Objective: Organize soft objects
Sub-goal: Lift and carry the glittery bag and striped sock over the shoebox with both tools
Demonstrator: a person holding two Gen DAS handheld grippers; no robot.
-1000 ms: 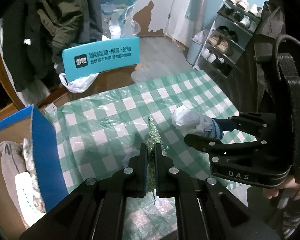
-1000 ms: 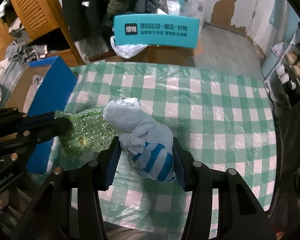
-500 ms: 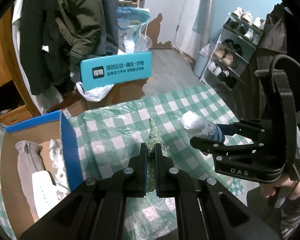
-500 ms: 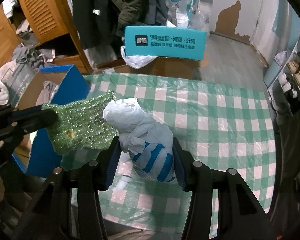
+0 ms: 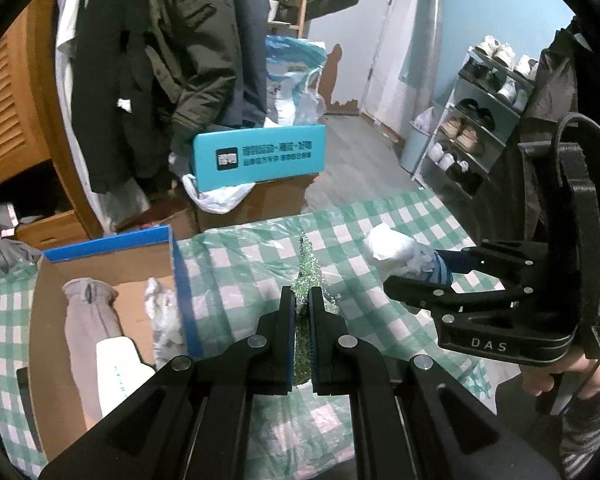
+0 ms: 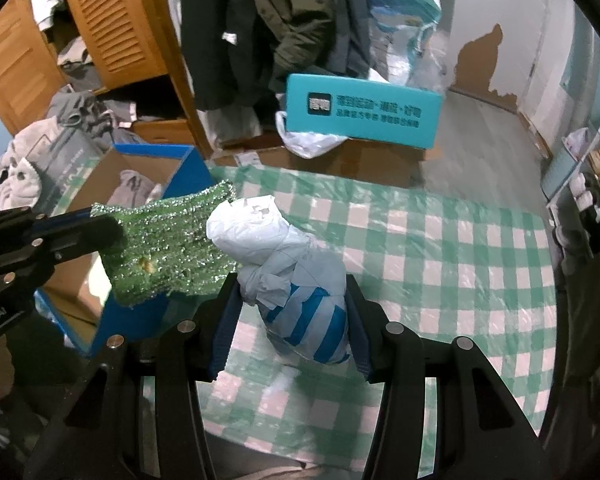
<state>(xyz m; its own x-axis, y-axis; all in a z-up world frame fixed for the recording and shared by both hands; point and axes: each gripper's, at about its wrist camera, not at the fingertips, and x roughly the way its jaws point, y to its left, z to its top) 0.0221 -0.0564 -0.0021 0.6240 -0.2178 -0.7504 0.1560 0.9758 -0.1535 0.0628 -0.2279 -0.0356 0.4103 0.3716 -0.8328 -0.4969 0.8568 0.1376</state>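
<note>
Left tongs (image 5: 302, 308) clenched on green glitter cloth (image 6: 168, 252); right tongs (image 6: 290, 312) gripping white-blue bundle (image 6: 296, 276), probably bagged; both above tabletop (image 6: 440, 264).

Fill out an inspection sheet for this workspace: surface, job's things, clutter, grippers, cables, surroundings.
Surface: table under a green-and-white checked cloth with clear plastic over it.
Job's things: green glittery cloth and white bundle with blue stripes, both held above the table; blue-edged cardboard box at the table's left end, with a grey garment and other soft items inside.
Clutter: nothing seen on the bare cloth.
Grippers: left gripper shut on the green glittery cloth; right gripper, jaws closed on the white bundle.
Cables: nothing seen.
Surroundings: hanging coats, teal box on a carton, shoe rack, wooden louvred cabinet.
</note>
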